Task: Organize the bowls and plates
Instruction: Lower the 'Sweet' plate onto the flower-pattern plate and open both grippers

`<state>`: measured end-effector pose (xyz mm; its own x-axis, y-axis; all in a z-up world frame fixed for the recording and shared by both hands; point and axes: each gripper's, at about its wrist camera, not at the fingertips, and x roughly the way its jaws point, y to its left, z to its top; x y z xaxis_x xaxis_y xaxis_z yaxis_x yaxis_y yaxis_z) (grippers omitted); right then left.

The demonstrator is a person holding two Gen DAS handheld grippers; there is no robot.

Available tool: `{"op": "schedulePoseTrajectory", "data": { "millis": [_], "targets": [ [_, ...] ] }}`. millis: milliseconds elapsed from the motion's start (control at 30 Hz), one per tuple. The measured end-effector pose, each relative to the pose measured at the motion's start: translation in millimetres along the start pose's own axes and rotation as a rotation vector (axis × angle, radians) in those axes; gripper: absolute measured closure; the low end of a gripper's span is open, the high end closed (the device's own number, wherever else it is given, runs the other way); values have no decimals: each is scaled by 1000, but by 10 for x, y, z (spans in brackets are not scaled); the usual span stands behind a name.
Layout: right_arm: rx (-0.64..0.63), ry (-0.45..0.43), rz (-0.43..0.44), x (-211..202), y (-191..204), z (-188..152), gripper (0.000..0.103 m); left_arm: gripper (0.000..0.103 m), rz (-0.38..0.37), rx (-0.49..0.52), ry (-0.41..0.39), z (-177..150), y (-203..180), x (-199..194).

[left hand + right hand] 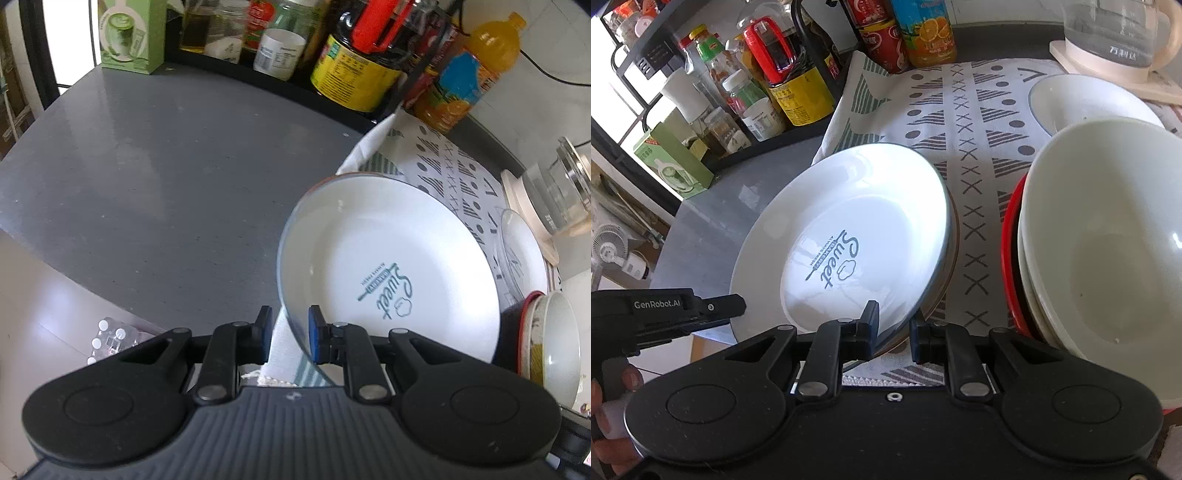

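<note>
Right wrist view: white ceramic "Sweet" plate [849, 240] tilted over patterned cloth [975, 122], both grippers straddling rim, jaws spread, not pinching. Stacked white bowls [1108, 236] beside; second white plate [1082, 99] still unstacked.

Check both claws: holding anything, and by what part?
Left claw straddles the near rim of the Sweet plate, tilted; whether it pinches cannot be told. Right claw straddles the same plate's near rim, gap visible.
</note>
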<state>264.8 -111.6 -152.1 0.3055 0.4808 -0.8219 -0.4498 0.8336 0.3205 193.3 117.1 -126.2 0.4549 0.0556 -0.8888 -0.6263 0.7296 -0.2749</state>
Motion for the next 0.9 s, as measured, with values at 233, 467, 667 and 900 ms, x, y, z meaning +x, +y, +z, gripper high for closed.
{"op": "schedulePoseTrajectory", "data": {
  "millis": [233,467,667,900],
  "targets": [
    [-20,-4,-23,25,29,17,86,83,-3,1,-2,9,16,66],
    [-56,-1,-66,26,83,45,86,83,-4,2,12,27,-20,166],
    [-82,4,-92,28,119,61,86,83,-5,12,14,67,-60,213],
    [-102,17,-118,30,151,75,85,83,4,3,16,59,-38,238]
  ]
}}
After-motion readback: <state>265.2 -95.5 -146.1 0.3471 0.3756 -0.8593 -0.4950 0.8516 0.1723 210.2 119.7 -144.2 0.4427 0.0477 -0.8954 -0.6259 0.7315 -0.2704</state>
